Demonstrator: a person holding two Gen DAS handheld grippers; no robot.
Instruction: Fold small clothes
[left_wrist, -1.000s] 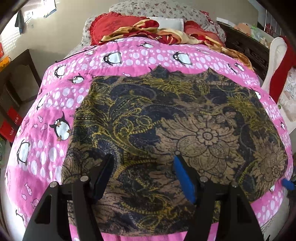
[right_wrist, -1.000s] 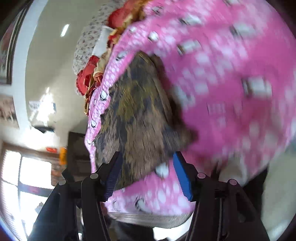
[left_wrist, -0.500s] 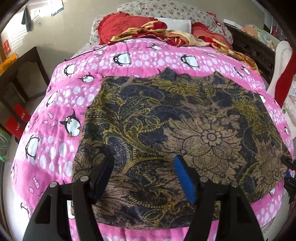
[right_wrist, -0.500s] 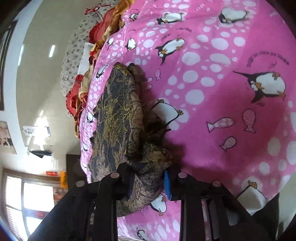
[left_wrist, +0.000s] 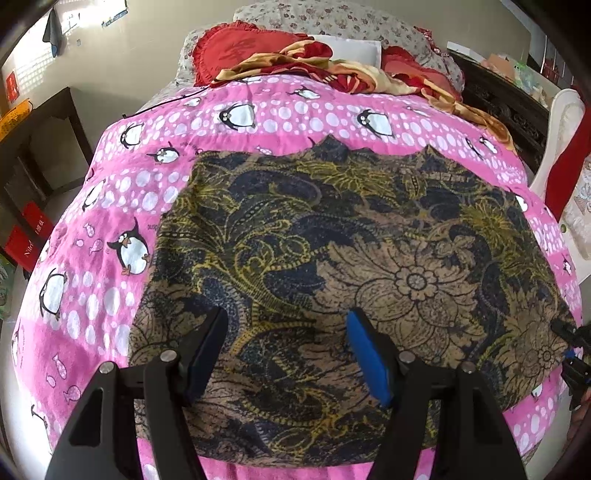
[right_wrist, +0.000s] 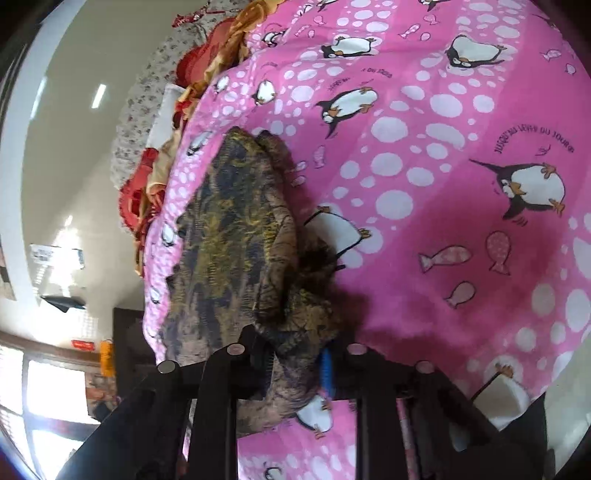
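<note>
Left wrist view
- Cloth: a dark navy, gold and tan floral-print fabric garment (left_wrist: 332, 266) lies spread flat on a pink fleece blanket printed with penguins and white dots (left_wrist: 110, 229), reaching to the near edge of the bed.
- Left gripper (left_wrist: 286, 354): black two-finger tongs with blue pads, spread wide above the near part of the cloth, nothing between the fingers.
- Right gripper: a small part of it shows at the cloth's right corner (left_wrist: 570, 354).
- Head of bed: red ruffled pillow (left_wrist: 236, 51), a crumpled red and yellow blanket (left_wrist: 295, 61), a floral grey pillow (left_wrist: 332, 18).
- Sides: dark wooden table (left_wrist: 48, 147) at left, dark carved wooden furniture (left_wrist: 506, 107) at right.

Right wrist view
- Right gripper (right_wrist: 295, 363): fingers drawn close together, pinching a bunched corner of the floral cloth (right_wrist: 240, 236).
- Cloth: the held corner is gathered and raised off the pink blanket (right_wrist: 443, 221); the rest stretches away toward the pillows.
- Background: a bright window (right_wrist: 48, 398) at lower left.
</note>
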